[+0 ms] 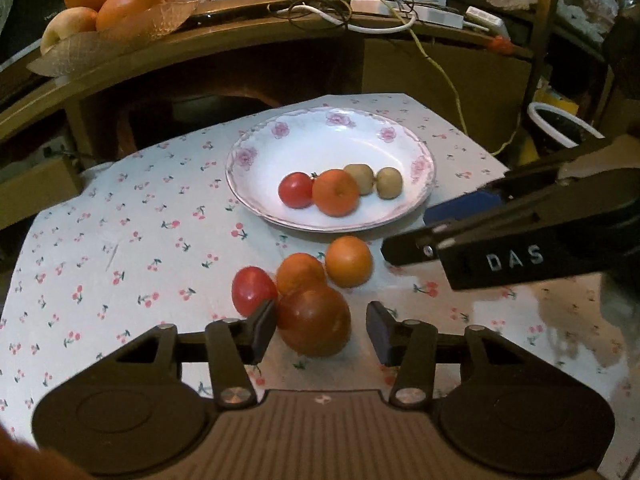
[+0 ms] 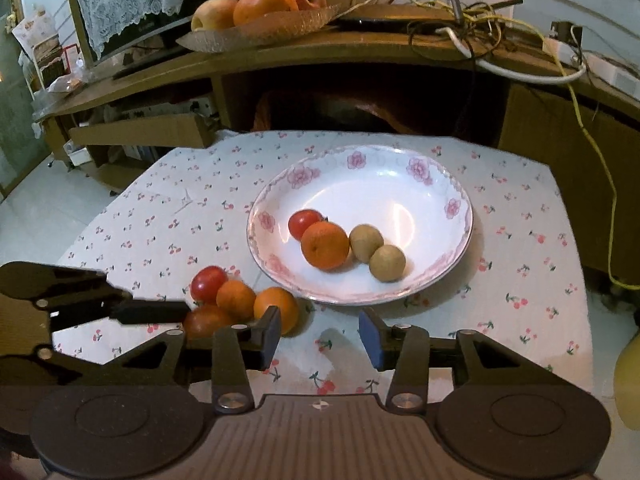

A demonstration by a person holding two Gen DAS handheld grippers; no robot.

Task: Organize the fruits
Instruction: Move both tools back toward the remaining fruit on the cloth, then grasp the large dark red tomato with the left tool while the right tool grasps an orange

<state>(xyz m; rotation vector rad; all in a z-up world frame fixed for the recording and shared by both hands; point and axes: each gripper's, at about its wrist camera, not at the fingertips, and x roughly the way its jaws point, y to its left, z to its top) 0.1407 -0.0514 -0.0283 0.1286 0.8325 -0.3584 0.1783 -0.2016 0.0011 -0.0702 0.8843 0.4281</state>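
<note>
A white floral plate [image 1: 256, 148] [image 2: 400, 184] holds a small tomato [image 1: 295, 190] [image 2: 304, 222], a tangerine [image 1: 335, 192] [image 2: 325, 245] and two kiwis [image 1: 389, 182] [image 2: 387, 263]. On the cloth in front lie a large dark tomato [image 1: 314, 322] [image 2: 204, 320], a small red tomato [image 1: 252, 290] [image 2: 208, 283] and two tangerines [image 1: 348, 261] [image 2: 276, 306]. My left gripper [image 1: 321, 330] is open around the large tomato, its left pad touching it. My right gripper [image 2: 319, 338] is open and empty, just right of the loose fruit.
The cherry-print tablecloth [image 1: 120, 248] covers a small table whose edges drop off at left and right. A wooden shelf behind carries a fruit tray [image 2: 256, 32] with oranges and apples, and tangled cables [image 2: 500, 32]. A yellow cable [image 2: 600, 168] hangs at right.
</note>
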